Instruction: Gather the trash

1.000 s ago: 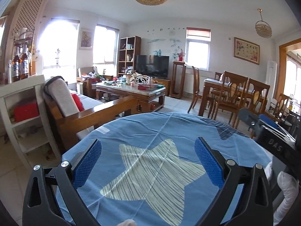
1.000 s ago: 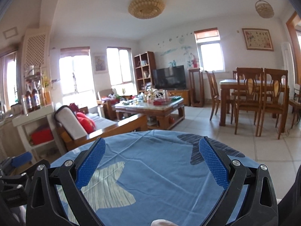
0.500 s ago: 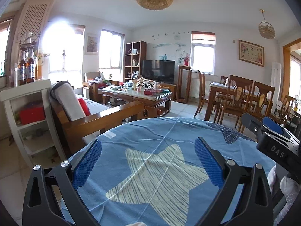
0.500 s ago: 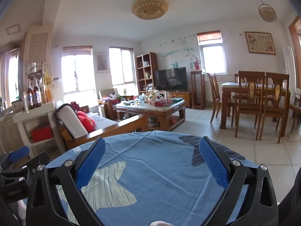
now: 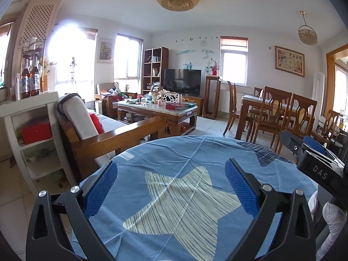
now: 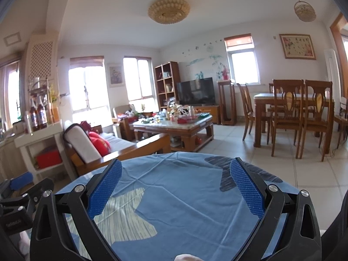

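Observation:
My left gripper [image 5: 171, 167] hangs open over a round table under a blue cloth [image 5: 195, 152] with a pale star print, nothing between its blue pads [image 5: 237, 182]. My right gripper [image 6: 176, 169] is open too, above the same blue cloth [image 6: 174, 195], and holds nothing. The right gripper's body [image 5: 313, 165] shows at the right edge of the left wrist view, the left gripper's body [image 6: 24, 195] at the left edge of the right wrist view. No trash lies on the cloth. A cluttered coffee table [image 5: 158, 108] [image 6: 174, 122] stands far across the room.
A wooden sofa [image 5: 102, 134] with red cushions [image 6: 100, 143] stands just beyond the round table on the left. A white shelf [image 5: 32, 117] with bottles is at far left. Dining table and chairs [image 6: 293, 113] stand at right, over tiled floor [image 6: 239, 143].
Both views have tilted up a little and drifted, so the room sits lower in frame. Both grippers stay open and hold nothing.

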`<move>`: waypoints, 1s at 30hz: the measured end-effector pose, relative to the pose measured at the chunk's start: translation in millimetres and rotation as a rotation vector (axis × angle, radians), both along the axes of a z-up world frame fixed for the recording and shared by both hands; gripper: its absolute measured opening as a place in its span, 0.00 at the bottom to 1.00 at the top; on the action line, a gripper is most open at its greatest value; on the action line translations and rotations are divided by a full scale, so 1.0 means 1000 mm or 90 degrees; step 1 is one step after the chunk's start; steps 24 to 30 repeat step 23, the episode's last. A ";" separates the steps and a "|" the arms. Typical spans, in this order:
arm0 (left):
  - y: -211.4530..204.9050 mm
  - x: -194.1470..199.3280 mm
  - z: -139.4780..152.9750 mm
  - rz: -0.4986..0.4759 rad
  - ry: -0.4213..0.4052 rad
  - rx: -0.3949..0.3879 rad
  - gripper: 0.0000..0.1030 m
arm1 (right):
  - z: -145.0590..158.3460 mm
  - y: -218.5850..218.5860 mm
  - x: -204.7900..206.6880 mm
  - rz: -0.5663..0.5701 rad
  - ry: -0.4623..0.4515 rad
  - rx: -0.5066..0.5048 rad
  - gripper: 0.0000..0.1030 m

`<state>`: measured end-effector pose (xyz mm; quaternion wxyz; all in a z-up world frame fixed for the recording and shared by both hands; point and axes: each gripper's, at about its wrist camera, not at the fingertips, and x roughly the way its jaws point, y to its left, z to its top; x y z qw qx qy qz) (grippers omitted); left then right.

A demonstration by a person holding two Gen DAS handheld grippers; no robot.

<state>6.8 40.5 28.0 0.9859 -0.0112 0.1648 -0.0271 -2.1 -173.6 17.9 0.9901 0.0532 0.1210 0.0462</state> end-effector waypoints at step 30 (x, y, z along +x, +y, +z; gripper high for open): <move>-0.003 -0.001 -0.004 0.005 0.006 0.006 0.95 | 0.000 0.000 0.000 0.000 0.005 0.008 0.95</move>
